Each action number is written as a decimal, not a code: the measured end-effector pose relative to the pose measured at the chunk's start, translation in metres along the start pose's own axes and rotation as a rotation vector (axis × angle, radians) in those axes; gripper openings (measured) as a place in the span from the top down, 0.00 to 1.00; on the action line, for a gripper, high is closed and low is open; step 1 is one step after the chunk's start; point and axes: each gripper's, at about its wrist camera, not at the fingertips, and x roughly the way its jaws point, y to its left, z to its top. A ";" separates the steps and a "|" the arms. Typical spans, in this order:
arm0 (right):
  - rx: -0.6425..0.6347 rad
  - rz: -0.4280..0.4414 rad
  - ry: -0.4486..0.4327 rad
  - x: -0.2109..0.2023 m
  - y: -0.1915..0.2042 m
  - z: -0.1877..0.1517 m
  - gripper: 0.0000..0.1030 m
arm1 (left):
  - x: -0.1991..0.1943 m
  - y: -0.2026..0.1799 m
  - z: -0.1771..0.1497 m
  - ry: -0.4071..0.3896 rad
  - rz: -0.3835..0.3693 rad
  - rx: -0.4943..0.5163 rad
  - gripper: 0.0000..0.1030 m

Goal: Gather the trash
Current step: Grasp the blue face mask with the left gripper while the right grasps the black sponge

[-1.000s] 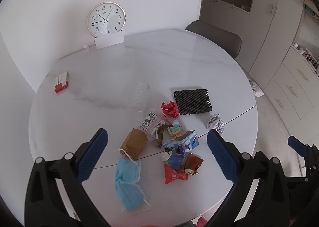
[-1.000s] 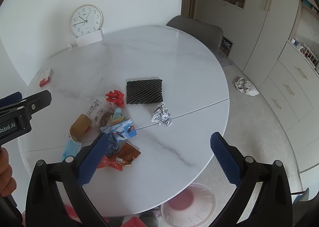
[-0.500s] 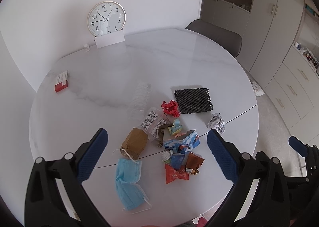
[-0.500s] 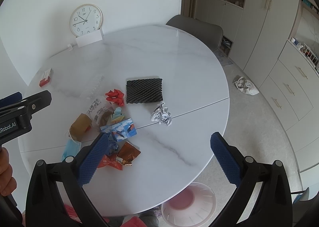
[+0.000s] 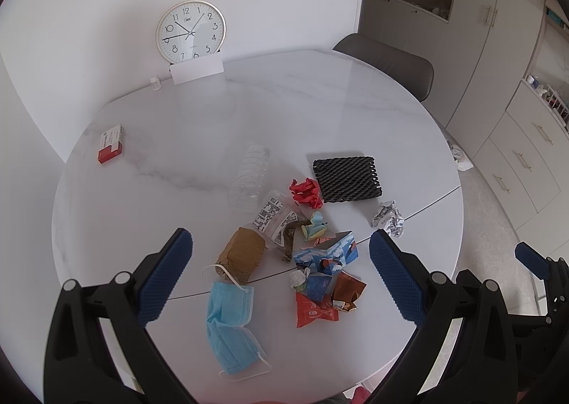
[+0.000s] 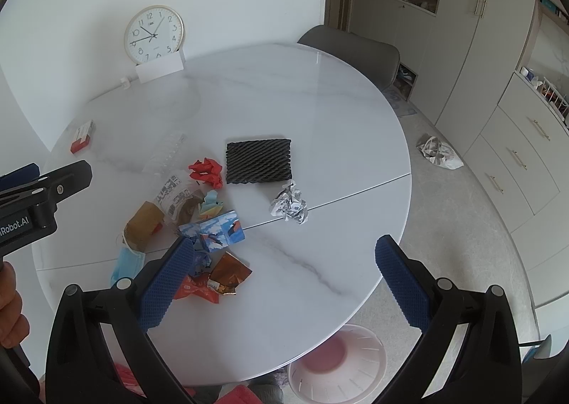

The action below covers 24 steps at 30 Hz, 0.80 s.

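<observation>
Wall clock (image 5: pixel 191 32): dial carries Arabic numerals 1–12; the small maker's mark under the 12 is too small to read. Left gripper (image 6: pixel 42 198), side of body as seen from the right wrist view: white lettering, partly cut by the frame edge, legible as "Robot.AI". Clear plastic wrapper (image 5: pixel 275 217) in the trash pile bears a white label with black QR-type code blocks, and the red and white box (image 5: pixel 111 143), the red packet (image 5: pixel 314 310) and the white card (image 5: pixel 196 70) at the clock's foot show print or blank faces that cannot be read.
</observation>
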 end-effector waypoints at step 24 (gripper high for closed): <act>-0.028 0.104 0.206 0.083 0.000 -0.031 0.02 | 0.069 0.087 -0.077 0.148 0.006 -0.072 0.08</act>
